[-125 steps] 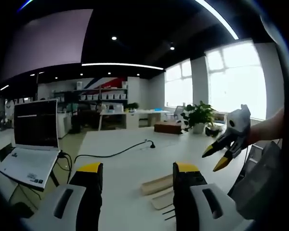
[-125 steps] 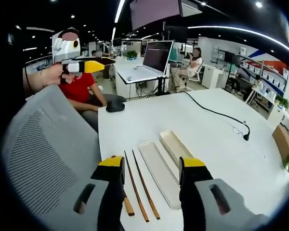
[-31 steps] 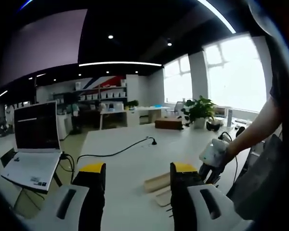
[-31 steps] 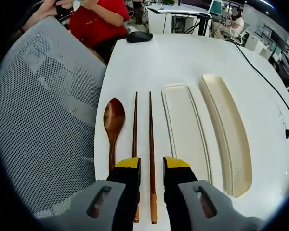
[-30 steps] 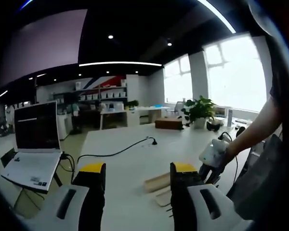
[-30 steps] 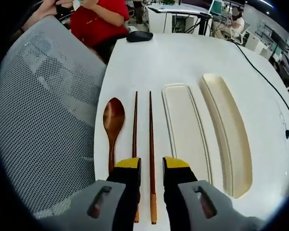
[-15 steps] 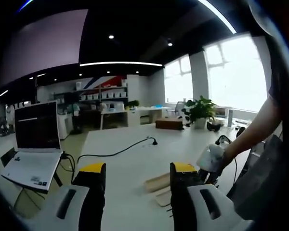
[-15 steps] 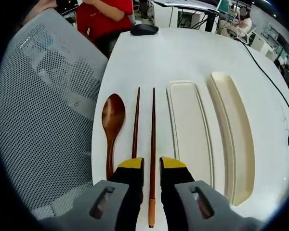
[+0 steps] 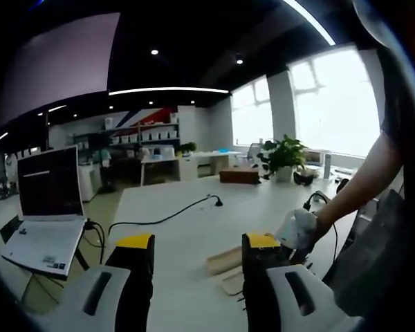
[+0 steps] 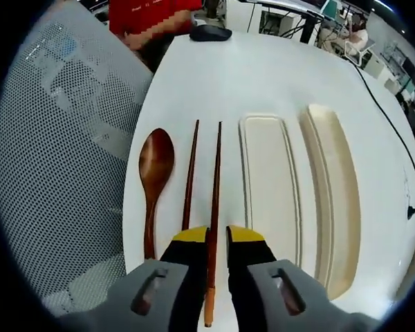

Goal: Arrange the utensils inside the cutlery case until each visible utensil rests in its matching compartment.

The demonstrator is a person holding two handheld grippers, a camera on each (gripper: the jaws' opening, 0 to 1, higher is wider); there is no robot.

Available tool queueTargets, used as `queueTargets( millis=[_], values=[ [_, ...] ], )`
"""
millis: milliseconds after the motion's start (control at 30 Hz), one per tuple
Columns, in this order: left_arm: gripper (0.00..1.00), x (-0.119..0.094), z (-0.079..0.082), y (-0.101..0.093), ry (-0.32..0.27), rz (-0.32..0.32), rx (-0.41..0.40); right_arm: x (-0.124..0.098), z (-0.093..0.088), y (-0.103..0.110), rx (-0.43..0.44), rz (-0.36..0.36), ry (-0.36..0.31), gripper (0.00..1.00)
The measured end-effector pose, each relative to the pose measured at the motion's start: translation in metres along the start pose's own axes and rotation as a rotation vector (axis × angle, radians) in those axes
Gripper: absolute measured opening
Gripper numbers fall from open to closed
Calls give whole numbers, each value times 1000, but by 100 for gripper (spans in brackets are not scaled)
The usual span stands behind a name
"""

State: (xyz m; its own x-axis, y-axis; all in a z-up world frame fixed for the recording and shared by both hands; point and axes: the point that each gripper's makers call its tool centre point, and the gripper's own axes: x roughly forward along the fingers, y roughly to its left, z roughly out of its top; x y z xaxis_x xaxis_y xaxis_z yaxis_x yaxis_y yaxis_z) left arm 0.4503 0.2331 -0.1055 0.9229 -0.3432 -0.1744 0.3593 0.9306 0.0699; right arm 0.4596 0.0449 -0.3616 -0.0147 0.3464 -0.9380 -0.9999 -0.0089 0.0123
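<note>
Left gripper (image 9: pixel 197 242): my jaws stand wide apart, holding nothing, raised above the white bench (image 9: pixel 173 221). Through this view, from left to right: an open laptop (image 9: pixel 45 207) on a neighbouring desk, a black cable (image 9: pixel 162 220) running across the bench, then the pale end of the cutlery case (image 9: pixel 225 261) lying just beyond my right jaw. The right gripper (image 9: pixel 297 232) comes in from the right, held by a person's hand, low over the case end. A potted plant (image 9: pixel 282 155) stands far back by the windows.

Right gripper (image 10: pixel 212 235): my jaws are nearly together, the yellow tips close on either side of one chopstick (image 10: pixel 214 207). Its shaft runs between them; whether the pads actually press it I cannot tell. Left to right in the right gripper view: a grey mesh chair back (image 10: pixel 62 138) against the bench edge, a wooden spoon (image 10: pixel 152 180) lying with the bowl away from me, a second chopstick (image 10: pixel 189 173) just beside it, then the chopstick between my jaws. Both chopsticks lie on the bench, roughly parallel, a little apart. Next comes a flat cream lid (image 10: pixel 268 187), then the cream case tray (image 10: pixel 335 200) alongside it, both holding no utensil. A black mouse (image 10: pixel 209 32) sits at the far bench end.
</note>
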Motion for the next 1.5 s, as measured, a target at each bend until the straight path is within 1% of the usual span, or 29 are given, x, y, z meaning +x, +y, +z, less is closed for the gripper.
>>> queueTargets(
  millis=[167, 333, 467, 567, 767, 833, 967, 1000, 1033, 1200, 1267, 1333, 1500],
  values=[
    [52, -1, 1, 1, -3, 4, 1, 0, 1, 0, -25, -16, -2, 6],
    [52, -1, 1, 1, -3, 5, 5, 1, 2, 1, -33, -6, -1, 4],
    [52, -1, 1, 1, -3, 6, 6, 1, 2, 2, -63, 1, 0, 2],
    [52, -1, 0, 1, -1, 4, 5, 1, 2, 1, -26, 2, -1, 2],
    [52, -1, 0, 0, 2, 3, 10, 1, 2, 1, -7, 1, -10, 1],
    [52, -1, 0, 0, 0, 4, 9, 1, 2, 0, 23, 3, -10, 0],
    [52, 0, 0, 0, 2, 3, 13, 1, 3, 1, 22, 9, -5, 0],
    [52, 0, 0, 0, 2, 3, 13, 1, 3, 0, 33, 10, -6, 0],
    [52, 0, 0, 0, 2, 4, 12, 1, 3, 0, 70, 11, -6, 0],
    [52, 0, 0, 0, 3, 1, 11, 0, 3, 0, 52, 15, 2, 0],
    [52, 0, 1, 0, 2, 2, 13, 0, 3, -1, 66, 12, 4, 0],
    [52, -1, 1, 1, 2, 5, 13, 0, 2, -3, 97, 10, 6, 0],
    [52, -2, 2, 3, -5, 15, 9, -5, 0, -6, 89, -1, 19, 0]
  ],
)
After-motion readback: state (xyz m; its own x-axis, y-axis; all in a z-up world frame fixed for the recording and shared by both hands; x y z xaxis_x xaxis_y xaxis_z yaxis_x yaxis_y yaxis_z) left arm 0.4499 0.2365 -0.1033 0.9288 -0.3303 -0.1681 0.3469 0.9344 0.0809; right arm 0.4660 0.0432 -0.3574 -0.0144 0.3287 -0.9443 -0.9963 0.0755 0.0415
